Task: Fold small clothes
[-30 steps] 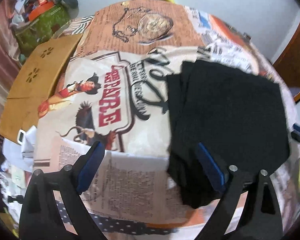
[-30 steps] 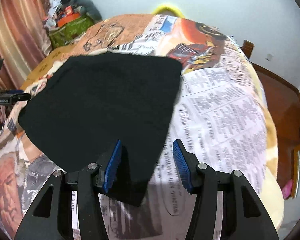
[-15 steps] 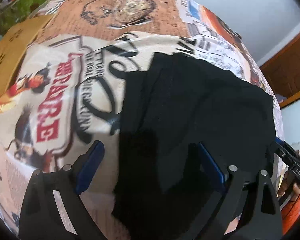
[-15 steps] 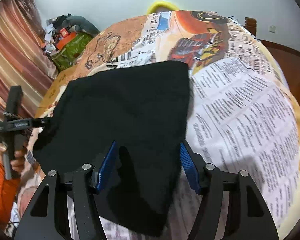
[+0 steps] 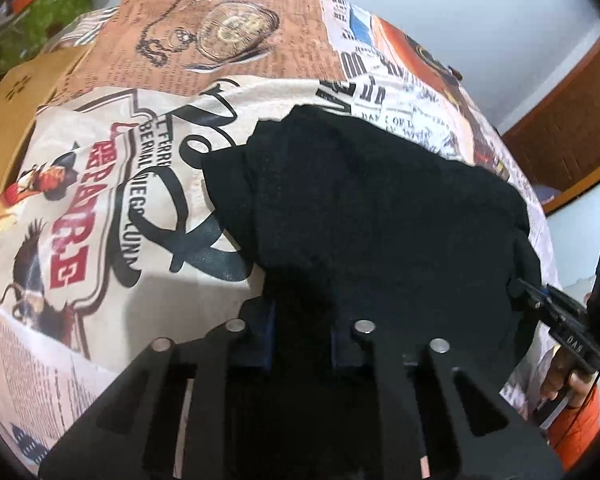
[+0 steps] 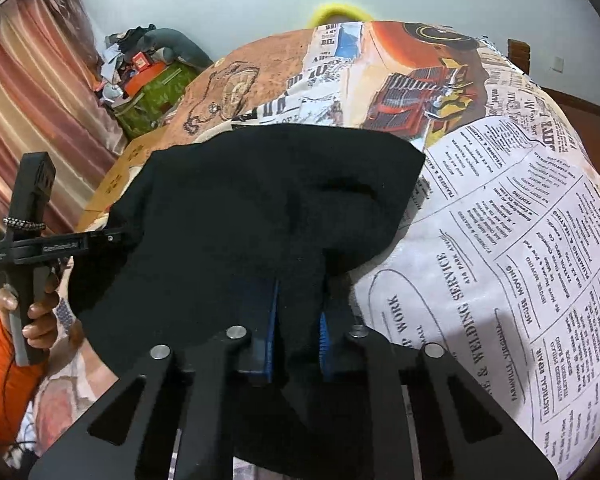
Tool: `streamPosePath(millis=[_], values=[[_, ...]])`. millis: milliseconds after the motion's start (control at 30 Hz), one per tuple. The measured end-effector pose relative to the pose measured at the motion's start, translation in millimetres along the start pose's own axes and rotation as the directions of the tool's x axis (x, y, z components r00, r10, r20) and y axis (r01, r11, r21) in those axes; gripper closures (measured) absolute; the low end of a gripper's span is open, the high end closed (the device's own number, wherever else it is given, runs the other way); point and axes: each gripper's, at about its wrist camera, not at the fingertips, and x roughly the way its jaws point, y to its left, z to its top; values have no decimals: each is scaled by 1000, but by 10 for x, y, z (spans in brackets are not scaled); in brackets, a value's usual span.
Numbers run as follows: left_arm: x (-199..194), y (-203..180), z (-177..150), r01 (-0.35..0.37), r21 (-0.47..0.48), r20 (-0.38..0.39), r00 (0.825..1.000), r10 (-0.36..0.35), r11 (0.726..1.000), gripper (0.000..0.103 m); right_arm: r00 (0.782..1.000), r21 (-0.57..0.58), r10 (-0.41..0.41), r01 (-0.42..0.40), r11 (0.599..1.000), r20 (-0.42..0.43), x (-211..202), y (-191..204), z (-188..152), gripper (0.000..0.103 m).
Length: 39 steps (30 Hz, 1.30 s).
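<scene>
On the printed tablecloth [image 5: 100, 208], left view: left gripper [image 5: 302, 336] is pinching the black garment [image 5: 364, 208], long axis running left-right; jaws were spread earlier. Right view: right gripper [image 6: 298, 330] is now clamping its near edge too.

Newsprint-pattern tablecloth [image 6: 500, 220]; green box [image 6: 156, 100]; striped curtain [image 6: 32, 92]; brown cardboard [image 5: 16, 120] beside table.

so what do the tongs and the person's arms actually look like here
Both tongs, left and right, are matte black angular frames with silver pivot bolts and blue ribbed finger pads. The handles carry small white lettering, and the arms wear bright orange sleeves.
</scene>
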Motion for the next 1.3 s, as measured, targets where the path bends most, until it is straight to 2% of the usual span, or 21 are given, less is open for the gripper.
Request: streamPosePath(millis=[100, 233, 400, 533, 700, 900, 1033, 1167, 1300], values=[[-191, -90, -34, -31, 27, 50, 998, 29, 999, 89, 1000, -18, 12, -12, 1000, 26, -124, 75, 12, 91], [-531, -175, -66, -34, 53, 115, 993, 28, 998, 90, 998, -42, 29, -27, 999, 62, -308, 229, 57, 91], [-1076, -232, -128, -53, 83, 219, 975, 34, 995, 91, 993, -103, 49, -38, 994, 107, -532, 542, 147, 92], [-1455, -151, -186, -65, 77, 281, 959, 41, 995, 92, 987, -145, 71, -50, 988, 142, -669, 813, 188, 92], [-1829, 163, -273, -78, 26, 330, 942, 65, 997, 92, 980, -190, 107, -75, 979, 166, -744, 1191, 240, 92], [-2032, 648, -412, -80, -60, 331, 939, 95, 995, 92, 977, -221, 159, -125, 967, 144, -582, 1566, 249, 92], [-2038, 972, -532, -105, -103, 305, 943, 132, 989, 92, 978, -231, 183, -156, 960, 102, -370, 1752, 211, 92], [-1851, 1230, -633, -136, -128, 248, 955, 165, 982, 91, 981, -217, 191, -178, 960, 41, -85, 1880, 145, 92], [-1458, 1490, -753, -153, -153, 140, 975, 175, 976, 91, 985, -195, 167, -170, 966, -31, 201, 1894, 73, 92]])
